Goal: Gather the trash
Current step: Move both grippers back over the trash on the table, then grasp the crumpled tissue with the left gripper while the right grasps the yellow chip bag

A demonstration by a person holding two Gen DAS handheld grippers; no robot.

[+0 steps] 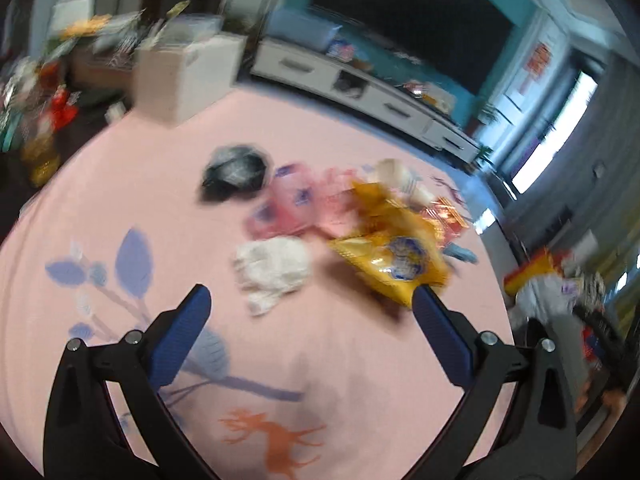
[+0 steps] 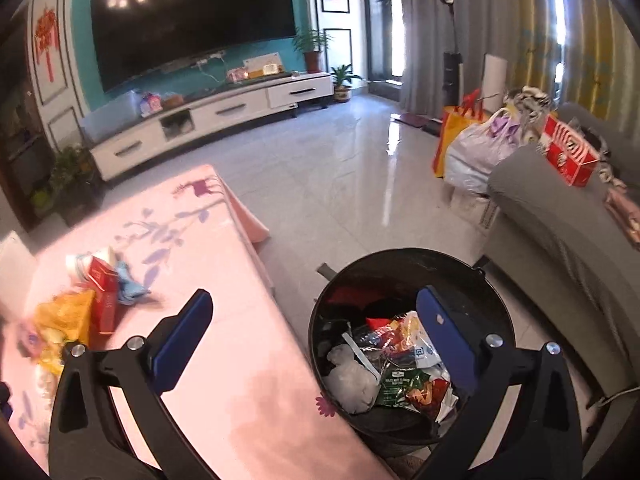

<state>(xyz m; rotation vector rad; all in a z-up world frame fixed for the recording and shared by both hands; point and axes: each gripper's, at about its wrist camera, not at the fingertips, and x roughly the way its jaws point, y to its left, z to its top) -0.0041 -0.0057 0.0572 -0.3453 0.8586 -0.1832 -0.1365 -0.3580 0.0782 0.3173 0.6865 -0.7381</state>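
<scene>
Tilting downward, both tools gape empty: right tool [image 2: 314, 326] over the bin [image 2: 404, 276], left tool [image 1: 310, 306] above table litter [image 1: 276, 268].

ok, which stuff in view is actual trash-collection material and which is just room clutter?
Job:
- black trash bin, already holding wrappers
- yellow snack bag
- crumpled white tissue
- pink wrappers
- red carton
- black bag

Clutter:
- TV
- white TV cabinet
- grey sofa
- potted plants
</scene>
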